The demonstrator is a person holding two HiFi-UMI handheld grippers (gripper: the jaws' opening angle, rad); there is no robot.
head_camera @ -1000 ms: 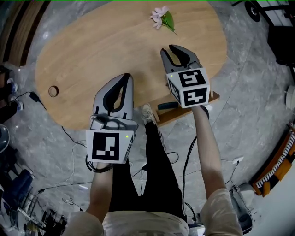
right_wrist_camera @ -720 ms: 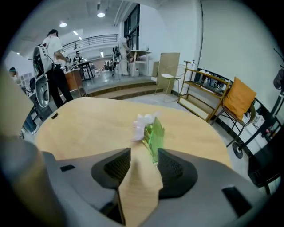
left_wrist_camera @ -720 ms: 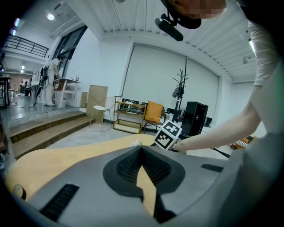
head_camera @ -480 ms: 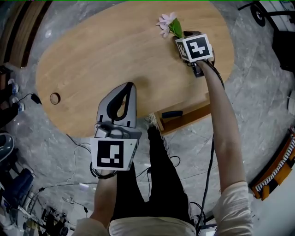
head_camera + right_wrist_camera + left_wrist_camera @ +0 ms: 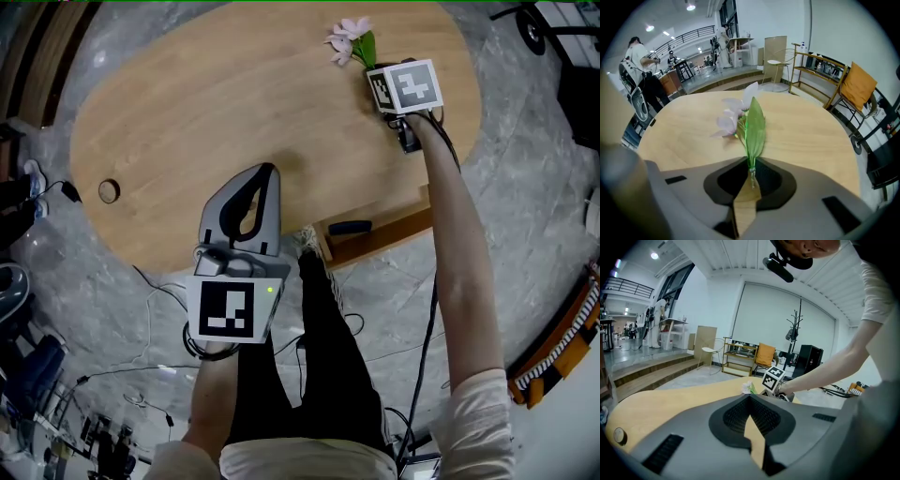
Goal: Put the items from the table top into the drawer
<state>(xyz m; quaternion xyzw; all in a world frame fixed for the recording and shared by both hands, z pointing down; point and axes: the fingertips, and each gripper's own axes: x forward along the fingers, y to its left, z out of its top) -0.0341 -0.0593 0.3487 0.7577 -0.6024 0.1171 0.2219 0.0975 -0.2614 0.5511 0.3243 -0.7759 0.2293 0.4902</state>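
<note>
In the head view our right gripper's (image 5: 751, 164) jaws are hidden under its marker cube (image 5: 409, 86); the right gripper view shows them closing on the stem of the flower (image 5: 749, 123), which lies near the table's (image 5: 206, 103) far edge. Our left gripper (image 5: 751, 397) hovers at the near edge, jaws pressed together on nothing. The tabletop half covers the drawer (image 5: 380, 239); we cannot identify the dark item (image 5: 349, 228) inside

The oval wooden bench (image 5: 234, 112) carries one flower (image 5: 747, 122), lying at its far end just ahead of the right tongs (image 5: 750, 169), whose jaws are closing on its stem. A round hole (image 5: 109, 191) sits well left of the left tongs (image 5: 265, 172).
</note>
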